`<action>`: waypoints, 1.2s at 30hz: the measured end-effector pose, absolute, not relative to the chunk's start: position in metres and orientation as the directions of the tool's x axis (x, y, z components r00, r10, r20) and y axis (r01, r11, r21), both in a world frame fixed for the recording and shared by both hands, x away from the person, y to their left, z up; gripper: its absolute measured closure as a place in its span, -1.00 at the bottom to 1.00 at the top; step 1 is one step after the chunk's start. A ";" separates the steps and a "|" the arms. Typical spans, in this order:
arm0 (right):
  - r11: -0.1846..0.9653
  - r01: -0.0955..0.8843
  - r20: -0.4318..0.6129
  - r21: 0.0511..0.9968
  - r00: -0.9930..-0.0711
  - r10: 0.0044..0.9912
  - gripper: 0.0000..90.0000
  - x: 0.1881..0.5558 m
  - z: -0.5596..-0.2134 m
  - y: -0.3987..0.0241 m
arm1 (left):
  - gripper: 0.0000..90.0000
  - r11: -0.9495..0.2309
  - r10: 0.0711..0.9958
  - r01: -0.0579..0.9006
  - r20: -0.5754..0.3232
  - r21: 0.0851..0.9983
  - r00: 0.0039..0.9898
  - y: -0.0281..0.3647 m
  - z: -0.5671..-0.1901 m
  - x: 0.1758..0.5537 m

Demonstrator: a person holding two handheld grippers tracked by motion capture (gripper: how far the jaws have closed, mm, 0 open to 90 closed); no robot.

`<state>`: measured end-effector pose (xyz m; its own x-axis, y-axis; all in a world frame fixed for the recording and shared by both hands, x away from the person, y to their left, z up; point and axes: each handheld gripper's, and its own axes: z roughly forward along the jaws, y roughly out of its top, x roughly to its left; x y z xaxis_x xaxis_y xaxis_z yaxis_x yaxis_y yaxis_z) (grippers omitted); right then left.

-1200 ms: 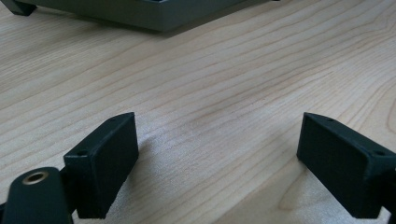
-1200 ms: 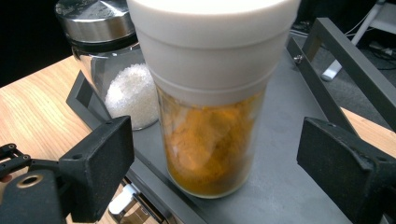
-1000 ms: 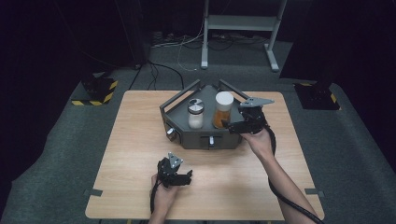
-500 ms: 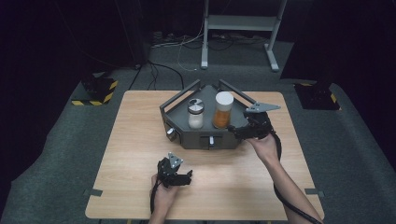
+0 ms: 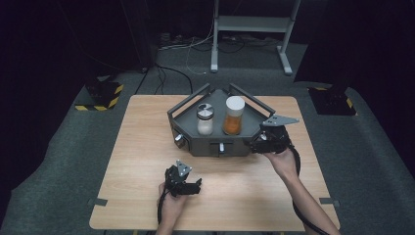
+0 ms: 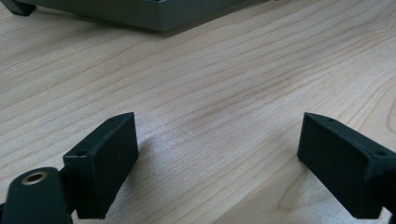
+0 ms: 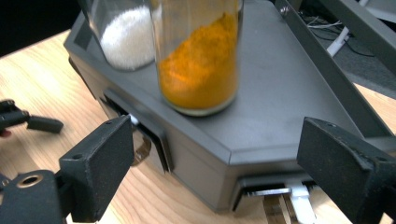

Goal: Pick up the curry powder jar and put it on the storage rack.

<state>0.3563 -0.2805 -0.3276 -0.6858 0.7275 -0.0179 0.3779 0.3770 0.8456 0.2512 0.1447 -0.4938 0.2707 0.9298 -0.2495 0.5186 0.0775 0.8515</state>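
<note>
High view: a wooden table (image 5: 147,161) carries a dark grey angular rack (image 5: 215,139) with small drawers in its front faces. On its deck stand a jar of white powder (image 5: 205,120) and, just beside it, a taller jar of orange powder (image 5: 234,115). The right gripper (image 5: 266,142) sits at the rack's right front corner, jaws apart and pointing at it, below and to the near side of the orange jar. The left gripper (image 5: 185,185) rests on the table nearer the person, well apart from the rack, jaws released and holding nothing.

Left gripper view: both black jaws stand wide over bare wood; the rack's lower edge (image 6: 140,14) lies far ahead.

Right gripper view: the open jaws frame the rack's corner. The orange jar (image 7: 198,56) stands ahead and slightly left of centre, the white jar (image 7: 123,35) beyond it to the left. A drawer front (image 7: 271,189) with a pale handle sits low between the jaws, near the right one. Nothing is grasped.

Judged progress: the work seems barely begun; both jars are upright in place, drawers look shut, and the gripper is only lining up with the rack.

Compared with the earlier high views, the right gripper has dropped from beside the orange jar to the rack's corner; the left has kept still.
</note>
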 end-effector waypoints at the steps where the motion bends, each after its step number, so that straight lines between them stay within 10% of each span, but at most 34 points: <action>1: 0.384 0.376 -0.025 0.843 -0.686 0.727 -0.75 0.354 -0.328 -0.281 | -0.72 0.077 0.930 0.518 -0.249 0.852 0.271 0.145 -0.494 0.251; 36: 0.389 0.437 0.002 0.811 -0.667 0.745 -0.76 0.308 -0.387 -0.304 | -0.73 0.076 0.931 0.517 -0.247 0.852 0.270 0.144 -0.494 0.251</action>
